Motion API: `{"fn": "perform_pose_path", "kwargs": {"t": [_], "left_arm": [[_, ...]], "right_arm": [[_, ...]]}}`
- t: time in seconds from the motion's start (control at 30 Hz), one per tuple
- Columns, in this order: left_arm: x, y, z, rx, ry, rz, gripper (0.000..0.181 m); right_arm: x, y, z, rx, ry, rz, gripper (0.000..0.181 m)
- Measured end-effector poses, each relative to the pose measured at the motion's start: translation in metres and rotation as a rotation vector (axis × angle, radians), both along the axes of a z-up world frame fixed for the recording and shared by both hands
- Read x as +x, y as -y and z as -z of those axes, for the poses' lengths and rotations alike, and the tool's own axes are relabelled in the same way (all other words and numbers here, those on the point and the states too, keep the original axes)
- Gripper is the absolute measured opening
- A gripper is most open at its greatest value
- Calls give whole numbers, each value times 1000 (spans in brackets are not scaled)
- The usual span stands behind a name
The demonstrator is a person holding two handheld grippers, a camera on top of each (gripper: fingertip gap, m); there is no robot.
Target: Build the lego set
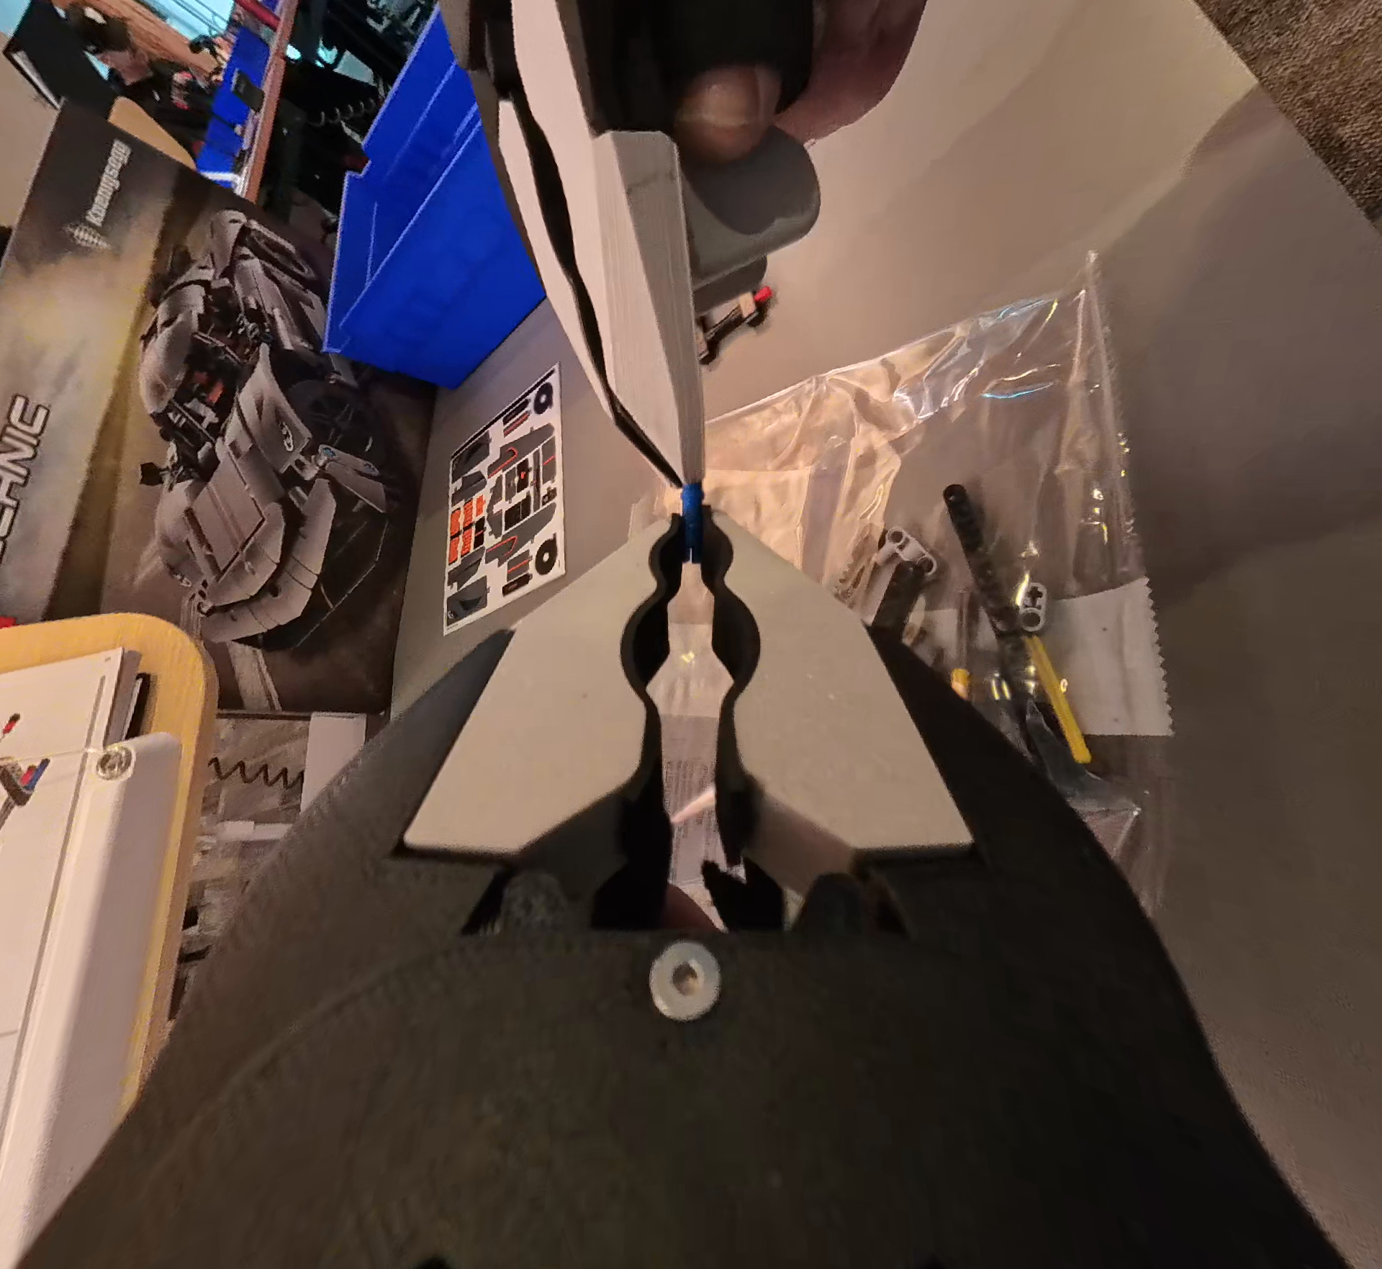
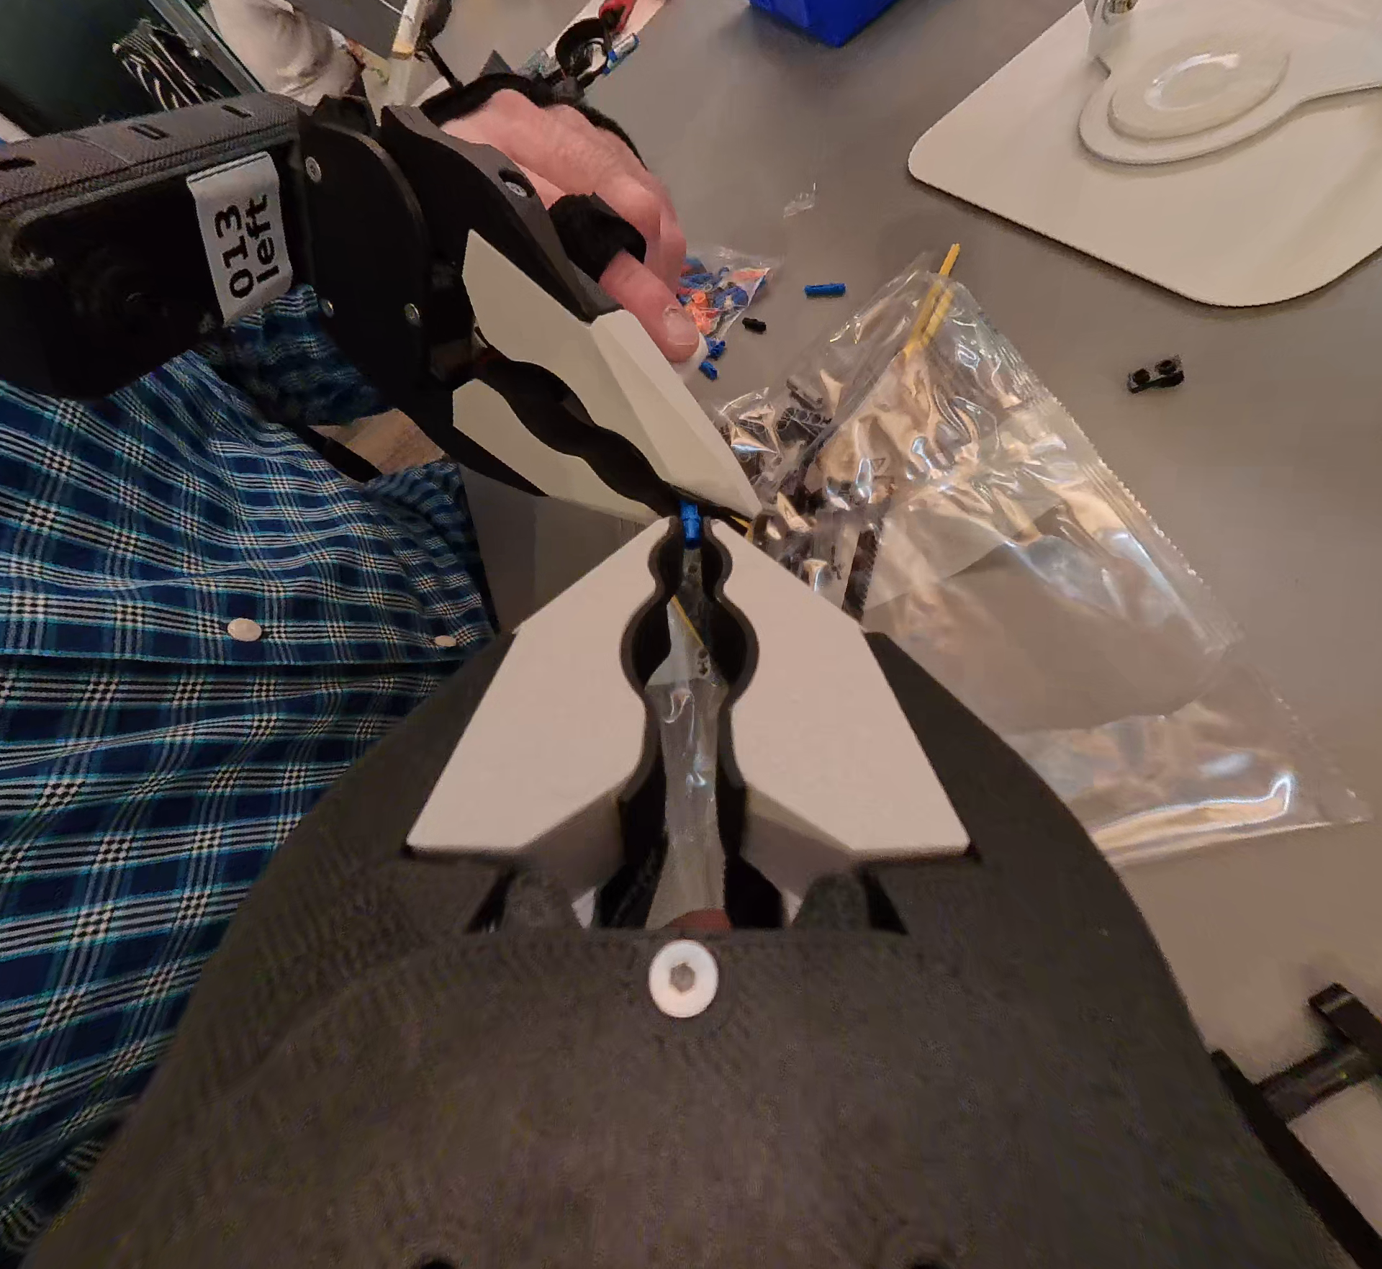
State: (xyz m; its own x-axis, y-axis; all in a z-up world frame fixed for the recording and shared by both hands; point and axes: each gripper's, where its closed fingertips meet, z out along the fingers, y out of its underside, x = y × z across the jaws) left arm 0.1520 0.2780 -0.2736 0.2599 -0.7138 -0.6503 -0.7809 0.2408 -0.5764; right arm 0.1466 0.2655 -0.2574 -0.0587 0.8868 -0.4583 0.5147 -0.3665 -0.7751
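Observation:
A small blue pin (image 1: 692, 523) is pinched between the tips of both grippers, which meet nose to nose above the table. My left gripper (image 1: 692, 543) is shut on its near end in the left wrist view. My right gripper (image 1: 689, 474) comes down from above, held by a hand, and is shut on the other end. In the right wrist view my right gripper (image 2: 692, 539) grips the blue pin (image 2: 689, 521), and my left gripper (image 2: 710, 496) reaches in from the upper left.
A clear bag of black, grey and yellow parts (image 1: 972, 485) (image 2: 972, 523) lies under the grippers. A sticker sheet (image 1: 505, 500), the set box (image 1: 187, 373) and blue bins (image 1: 419, 223) are to the left. A white stand base (image 2: 1166, 134), a small bag of pins (image 2: 718, 291) and a loose black piece (image 2: 1155, 373) lie beyond. The grippers are tip to tip, or close to it. Both grippers' tips are roughly 30 centimeters from the white stand base (image 2: 1166, 134).

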Motion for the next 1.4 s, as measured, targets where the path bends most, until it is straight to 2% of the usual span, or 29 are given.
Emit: {"fn": "perform_pose_path", "kwargs": {"t": [0.03,0.23,0.43,0.7,0.87,0.97,1.1,1.33,1.4], "left_arm": [[-2,-1,1,1,0,-9,1],[-17,-10,-8,-16,109,-97,1],[-31,-19,-23,-67,331,-199,1],[-40,-24,-36,-79,469,-255,1],[-40,-24,-37,-74,470,-254,3],[-41,-26,-37,-23,399,-258,6],[-36,-26,-36,14,323,-240,1],[-34,-31,-39,-58,472,-304,1],[-34,-32,-44,-118,583,-316,1]], "right_arm": [[-2,-1,1,-1,0,-2,1],[-18,-11,-9,-30,-83,37,1],[-35,-22,-26,-7,-178,85,1],[-46,-28,-40,-40,-240,110,0],[-46,-28,-40,-45,-238,114,1],[-43,-29,-37,-32,-212,115,0],[-39,-29,-36,-34,-199,121,0],[-39,-37,-42,-62,-252,189,1],[-37,-44,-47,-59,-289,233,13]]}}
